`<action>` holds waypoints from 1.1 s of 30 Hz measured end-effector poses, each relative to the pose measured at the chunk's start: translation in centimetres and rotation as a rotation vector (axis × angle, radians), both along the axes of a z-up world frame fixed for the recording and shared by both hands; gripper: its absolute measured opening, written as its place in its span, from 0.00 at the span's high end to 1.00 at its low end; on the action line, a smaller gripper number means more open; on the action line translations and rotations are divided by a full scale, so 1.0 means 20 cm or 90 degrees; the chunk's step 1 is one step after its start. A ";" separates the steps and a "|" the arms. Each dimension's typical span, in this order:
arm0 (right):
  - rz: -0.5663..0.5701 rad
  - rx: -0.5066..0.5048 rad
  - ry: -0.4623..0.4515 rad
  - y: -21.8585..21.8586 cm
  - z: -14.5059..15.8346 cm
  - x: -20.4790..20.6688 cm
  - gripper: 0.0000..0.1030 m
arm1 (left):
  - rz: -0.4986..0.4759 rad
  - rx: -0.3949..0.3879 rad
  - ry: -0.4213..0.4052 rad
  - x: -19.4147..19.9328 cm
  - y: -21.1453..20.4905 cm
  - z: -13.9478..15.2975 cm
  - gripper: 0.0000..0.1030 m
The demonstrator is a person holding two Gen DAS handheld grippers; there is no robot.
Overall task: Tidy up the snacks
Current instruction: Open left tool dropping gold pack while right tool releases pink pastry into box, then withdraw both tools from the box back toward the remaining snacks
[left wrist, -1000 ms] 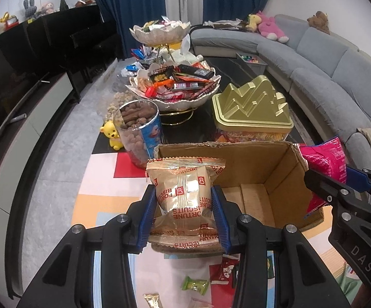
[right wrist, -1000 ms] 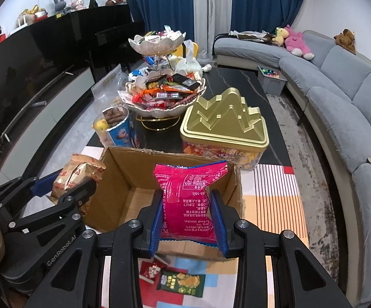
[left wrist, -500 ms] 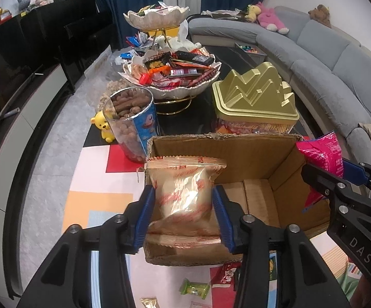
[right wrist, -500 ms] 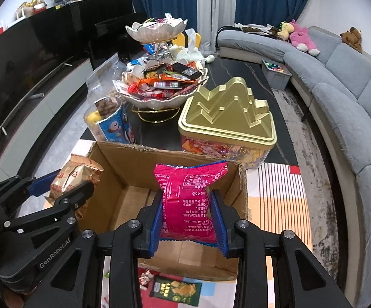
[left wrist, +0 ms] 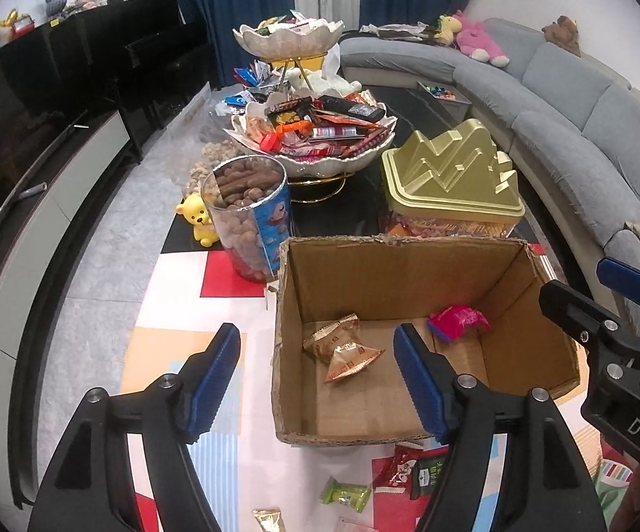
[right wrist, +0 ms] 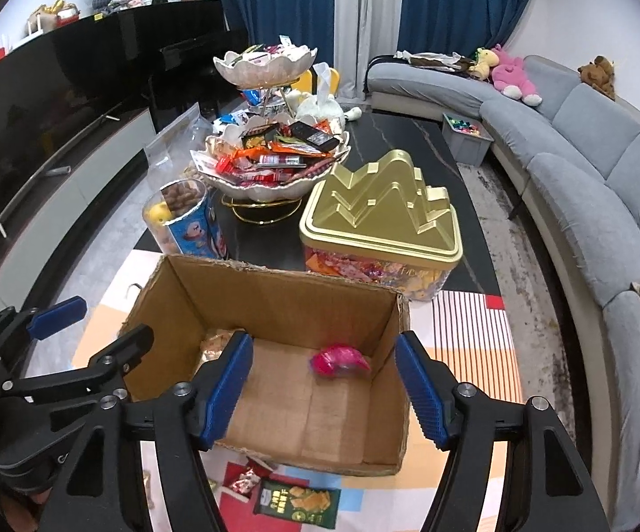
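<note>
Gold biscuit packet (left wrist: pixel 342 348) and crumpled pink packet (left wrist: pixel 457 321) — both inside cardboard box (left wrist: pixel 391 266)

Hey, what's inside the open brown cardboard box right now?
The cardboard box holds two snacks on its floor: a gold biscuit packet toward its left side and a pink packet toward its right. The left gripper's finger hides a strip of the floor.

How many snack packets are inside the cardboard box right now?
2. A gold biscuit packet lies on the floor of the cardboard box toward its left side, and a pink packet lies near the back right corner. Nothing else shows inside, though the near wall hides some of the floor.
</note>
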State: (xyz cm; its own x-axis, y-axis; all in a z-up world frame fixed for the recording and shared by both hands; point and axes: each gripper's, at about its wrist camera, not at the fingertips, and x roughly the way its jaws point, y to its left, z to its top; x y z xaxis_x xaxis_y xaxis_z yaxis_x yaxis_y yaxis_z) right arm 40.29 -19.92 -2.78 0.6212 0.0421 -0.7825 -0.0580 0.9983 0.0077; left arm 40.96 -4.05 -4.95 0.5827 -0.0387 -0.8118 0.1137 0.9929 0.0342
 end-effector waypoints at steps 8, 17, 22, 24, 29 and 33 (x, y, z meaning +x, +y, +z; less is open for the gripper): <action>-0.007 0.003 -0.020 -0.01 0.08 -0.07 0.34 | 0.001 -0.005 -0.009 -0.06 0.01 0.07 0.30; -0.018 0.008 -0.031 -0.04 0.13 -0.16 0.34 | -0.001 -0.008 -0.020 -0.17 0.02 0.14 0.30; -0.020 0.008 -0.034 -0.05 0.14 -0.20 0.34 | -0.001 -0.007 -0.021 -0.21 0.02 0.16 0.30; -0.020 0.007 -0.036 -0.05 0.15 -0.22 0.34 | 0.000 -0.009 -0.021 -0.22 0.02 0.16 0.30; -0.020 0.007 -0.039 -0.05 0.16 -0.27 0.34 | 0.002 -0.009 -0.023 -0.27 0.02 0.17 0.30; -0.023 0.011 -0.038 -0.06 0.16 -0.31 0.34 | 0.001 -0.010 -0.022 -0.32 0.02 0.16 0.30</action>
